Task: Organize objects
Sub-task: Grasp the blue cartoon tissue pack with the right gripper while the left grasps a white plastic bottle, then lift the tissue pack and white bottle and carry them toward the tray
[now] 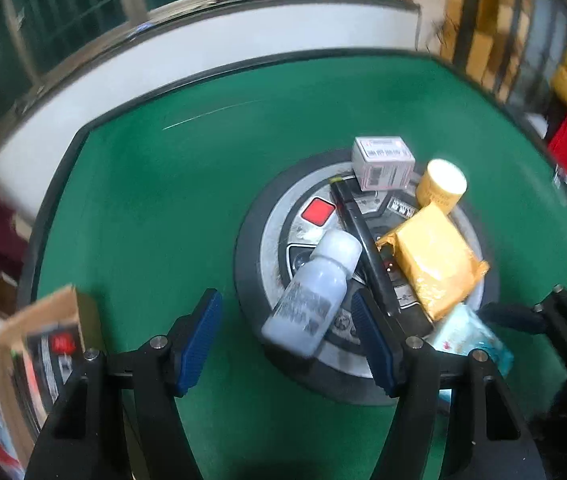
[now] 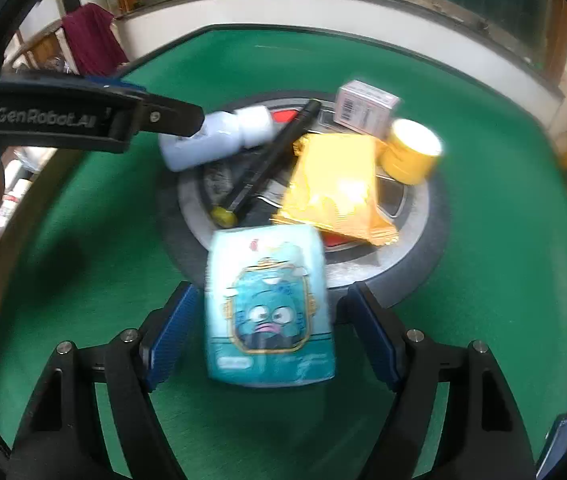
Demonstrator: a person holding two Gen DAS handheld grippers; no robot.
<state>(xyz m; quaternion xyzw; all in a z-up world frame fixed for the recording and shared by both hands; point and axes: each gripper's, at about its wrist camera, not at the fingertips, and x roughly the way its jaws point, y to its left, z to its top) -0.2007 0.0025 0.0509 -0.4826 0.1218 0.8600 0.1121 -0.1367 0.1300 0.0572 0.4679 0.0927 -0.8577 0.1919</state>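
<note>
Left claw (image 1: 287,336) open around white bottle (image 1: 311,296); right claw (image 2: 267,336) open around blue pack (image 2: 269,312). Pile at twelve o'clock remains unsorted.

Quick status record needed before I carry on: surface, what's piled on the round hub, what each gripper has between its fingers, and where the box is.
surface: green table
hub: round grey centre panel
on hub: white bottle, black pen, yellow packet, yellow jar, small white carton
left gripper: open, white bottle between fingers, pads not pressing
right gripper: open, blue tissue pack between fingers, untouched
cardboard box: table edge, beside left gripper
</note>
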